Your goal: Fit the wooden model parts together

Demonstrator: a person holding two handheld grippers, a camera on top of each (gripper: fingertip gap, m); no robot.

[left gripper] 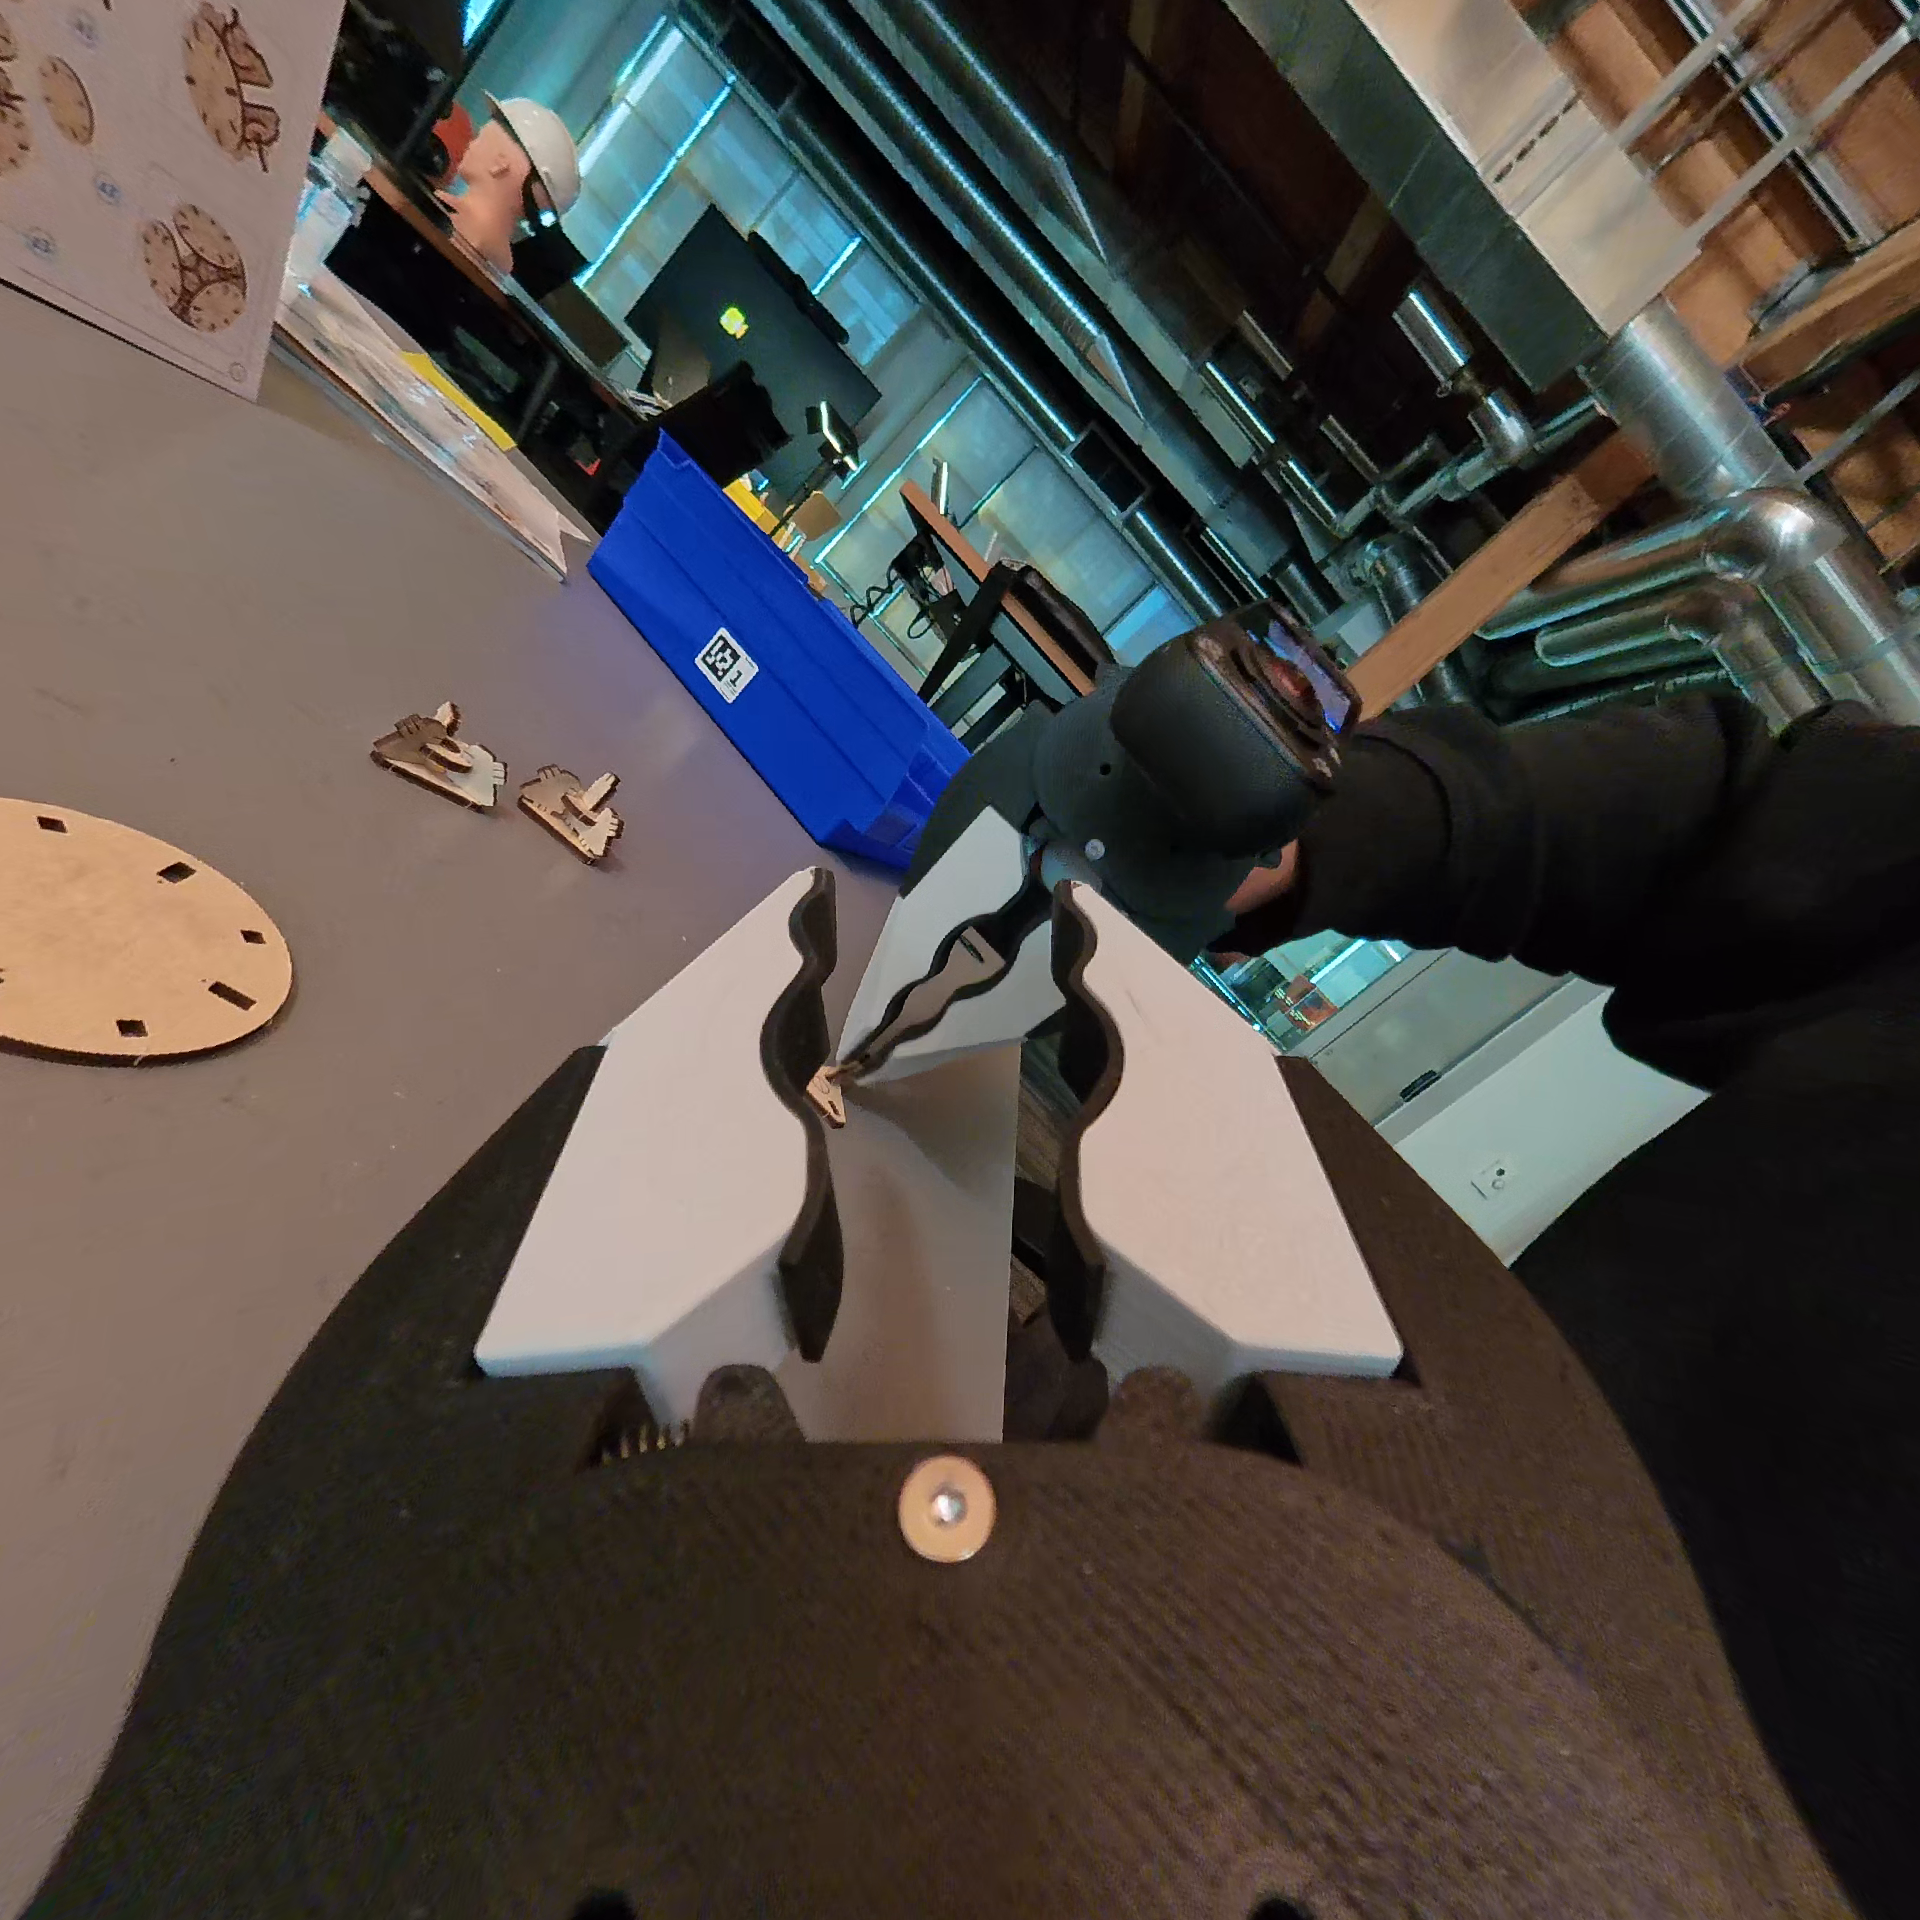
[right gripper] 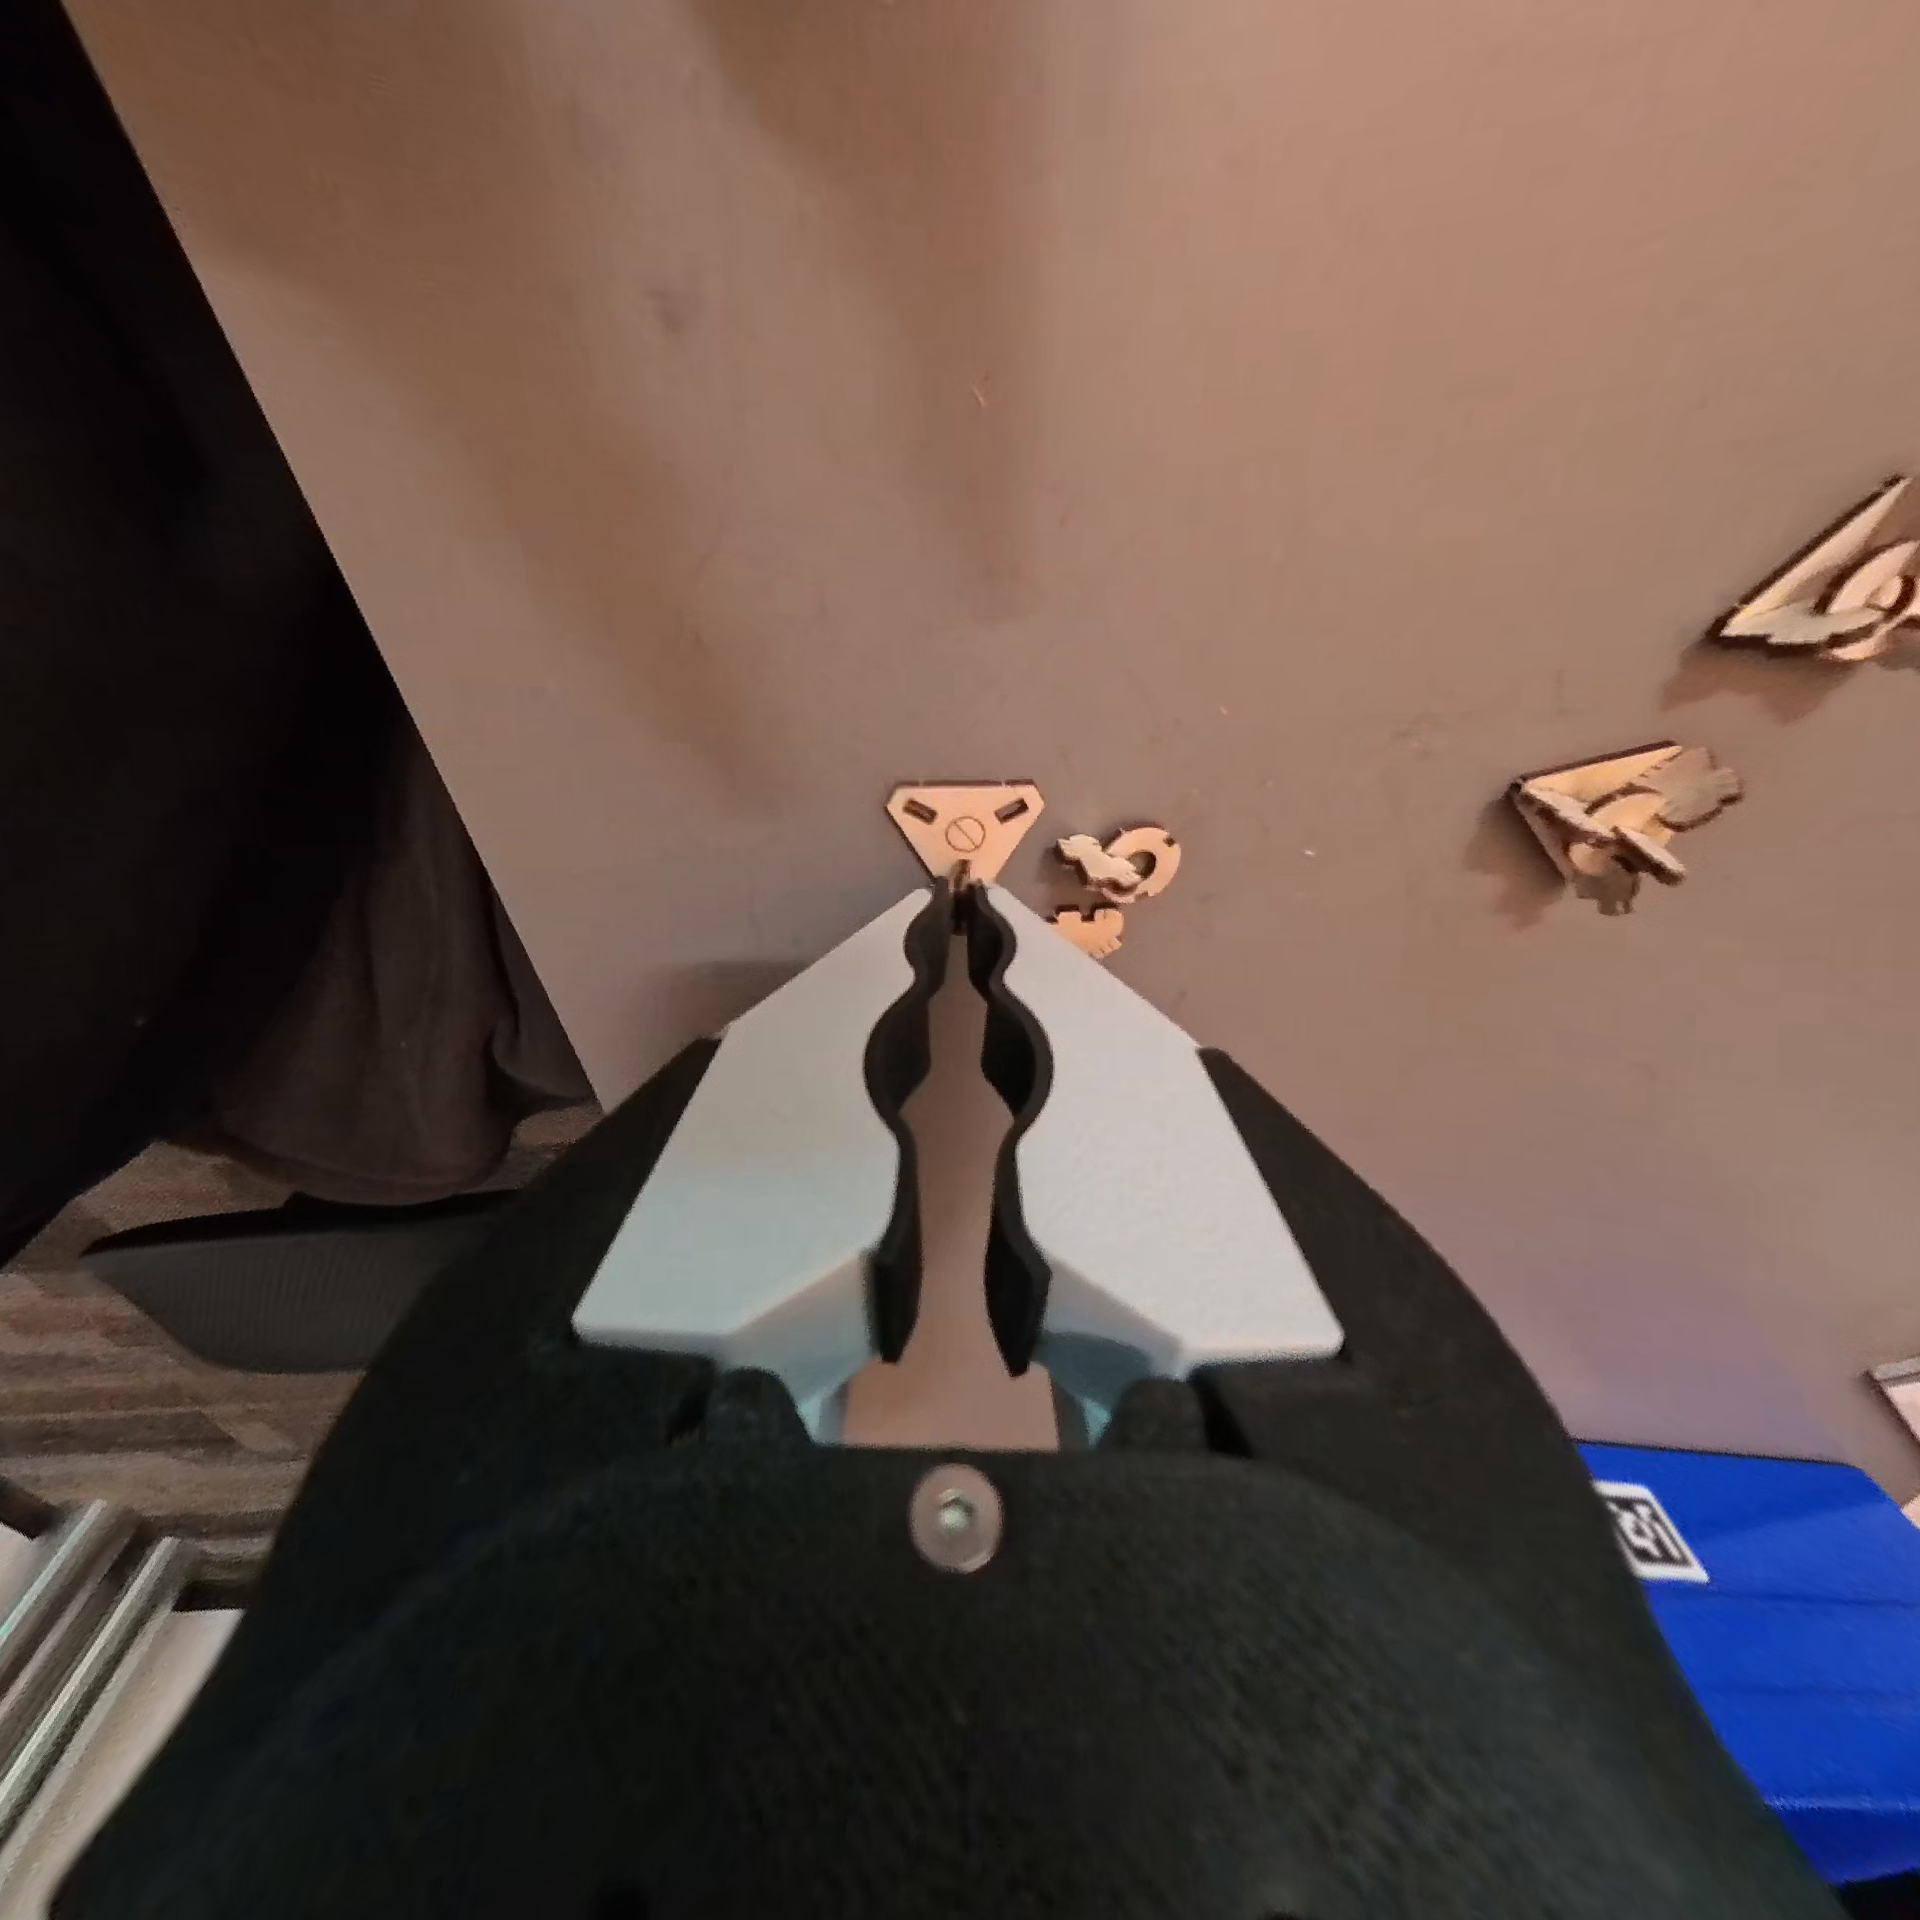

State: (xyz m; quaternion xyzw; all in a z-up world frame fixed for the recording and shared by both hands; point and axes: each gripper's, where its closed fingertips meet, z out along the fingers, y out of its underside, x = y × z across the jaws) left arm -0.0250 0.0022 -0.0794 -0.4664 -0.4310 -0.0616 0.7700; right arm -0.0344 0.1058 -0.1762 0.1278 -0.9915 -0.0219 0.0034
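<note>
Right tool [right gripper: 961, 871] clenched on corner of small wooden triangle plate [right gripper: 961, 826], held above tabletop [right gripper: 1143, 364]. Left tool [left gripper: 940, 925] released, jaws apart, nothing gripped; right tool tip btwn them. Two assembled wooden pcs [left gripper: 499, 779] lie beside blue bin [left gripper: 769, 665]; slotted disc [left gripper: 125, 935] farther off, no parts fitted.

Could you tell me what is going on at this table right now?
A person holds a claw in each hand over a grey table. The right claw is shut on one corner of a small triangular wooden piece, held above the table. The left claw is open and holds nothing; the right claw's tips reach in between its fingers. Small wooden assemblies, a slotted wooden disc and a blue bin lie nearby.
</note>
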